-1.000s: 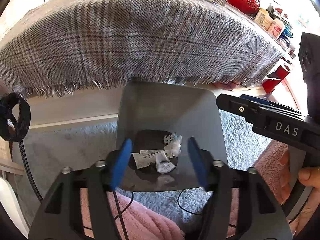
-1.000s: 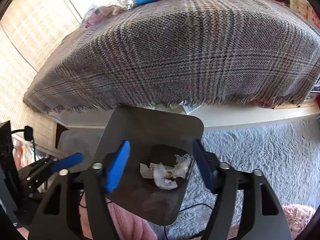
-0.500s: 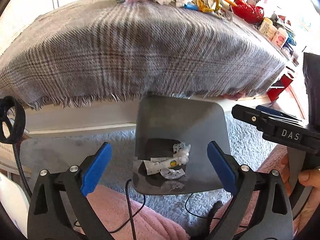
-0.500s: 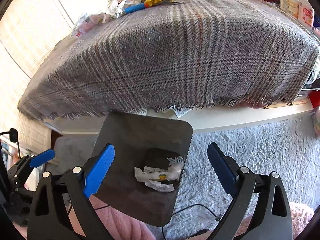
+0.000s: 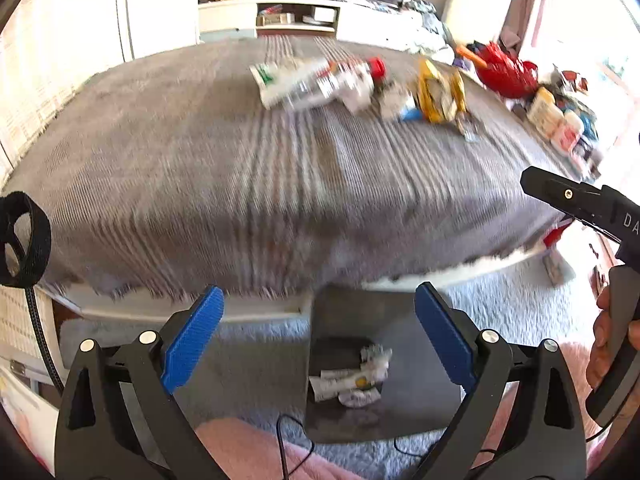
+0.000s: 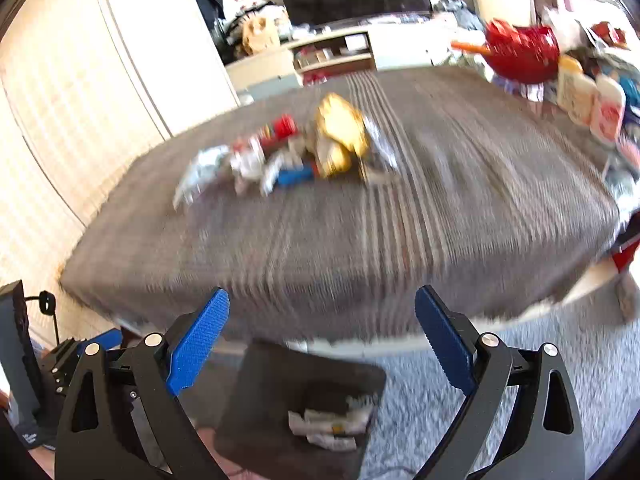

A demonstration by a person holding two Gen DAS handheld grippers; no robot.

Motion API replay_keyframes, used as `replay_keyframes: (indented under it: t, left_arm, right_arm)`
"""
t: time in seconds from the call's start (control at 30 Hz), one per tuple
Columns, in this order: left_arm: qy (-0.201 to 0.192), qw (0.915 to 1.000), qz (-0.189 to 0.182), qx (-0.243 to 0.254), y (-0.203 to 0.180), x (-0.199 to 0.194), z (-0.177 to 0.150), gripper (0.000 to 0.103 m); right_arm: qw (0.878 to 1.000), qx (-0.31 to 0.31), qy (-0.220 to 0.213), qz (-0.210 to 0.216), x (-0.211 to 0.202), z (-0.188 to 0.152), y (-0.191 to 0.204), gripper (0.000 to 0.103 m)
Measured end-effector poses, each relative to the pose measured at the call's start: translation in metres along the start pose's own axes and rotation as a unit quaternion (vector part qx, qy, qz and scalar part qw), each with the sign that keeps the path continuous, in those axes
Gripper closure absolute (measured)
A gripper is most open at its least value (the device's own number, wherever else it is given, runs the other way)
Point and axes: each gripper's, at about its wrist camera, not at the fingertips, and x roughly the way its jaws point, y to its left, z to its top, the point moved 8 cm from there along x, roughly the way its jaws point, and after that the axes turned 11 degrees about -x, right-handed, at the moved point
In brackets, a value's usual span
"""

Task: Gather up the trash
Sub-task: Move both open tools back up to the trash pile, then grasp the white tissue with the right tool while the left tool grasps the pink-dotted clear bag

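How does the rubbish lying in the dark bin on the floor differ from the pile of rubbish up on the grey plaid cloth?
The scraps in the bin are few, mostly white crumpled paper; the pile on the cloth is larger and colourful, with yellow wrappers, a red cap and something blue. The bin's scraps sit low on the floor inside the dark bin; the pile lies spread on the plaid cloth, uncollected. Both look like crumpled packaging, and neither is gripped.

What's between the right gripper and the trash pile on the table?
Nothing visible. From the open right gripper, bare plaid cloth runs up to the trash pile at the table's far side. The bin with scraps already in it sits on the floor below the near table edge, off that path.
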Motion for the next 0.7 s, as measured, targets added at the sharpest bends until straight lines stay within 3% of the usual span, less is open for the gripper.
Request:
replay_keyframes:
  t: [0.43,0.57,0.7]
  left_arm:
    - [-0.018,0.9998,-0.012,-0.002,0.002,0.026,0.072,0.012]
    - [-0.012,0.9997,-0.023,0.0,0.0,0.041,0.085,0.013]
    - [0.0,0.9991,-0.041,0.006,-0.005,0.054,0.091,0.026]
  right_arm:
    - [0.999,-0.007,0.001,0.04,0.06,0.06,0.025,0.013]
    - [0.999,-0.011,0.002,0.053,0.081,0.072,0.032,0.028]
    - [0.998,-0.023,0.012,0.049,0.096,0.076,0.037,0.041]
